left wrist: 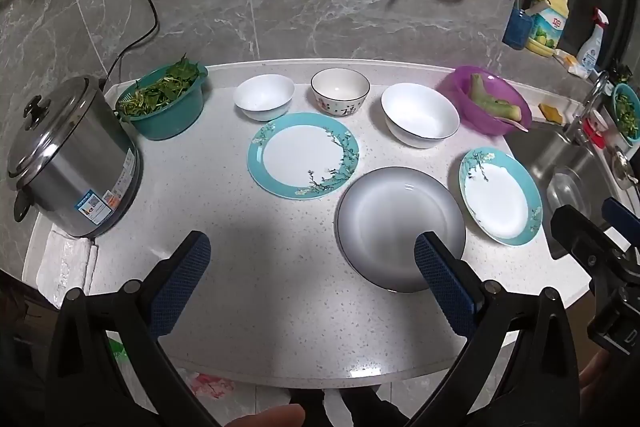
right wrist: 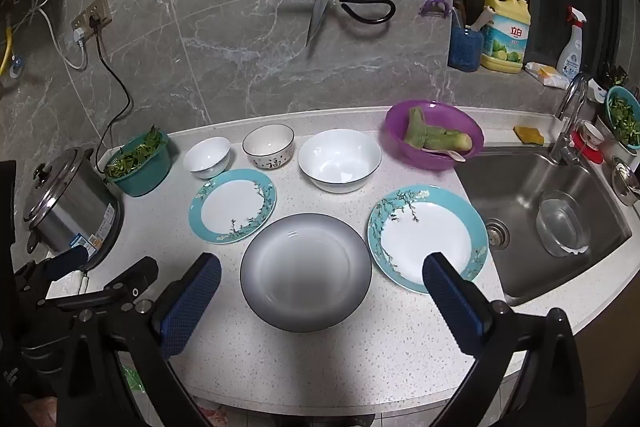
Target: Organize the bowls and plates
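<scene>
Above the counter (left wrist: pixel 280 267), hand-held grippers gape.

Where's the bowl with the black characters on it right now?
The patterned bowl sits in the back row of the counter, between the small white bowl and the large white bowl, behind the left teal plate.

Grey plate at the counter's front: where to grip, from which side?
Grip the grey plate at its near rim, coming in low from the counter's front edge. It lies flat, and its raised rim is free there; the teal plates crowd both sides. Both tongs are open.
</scene>
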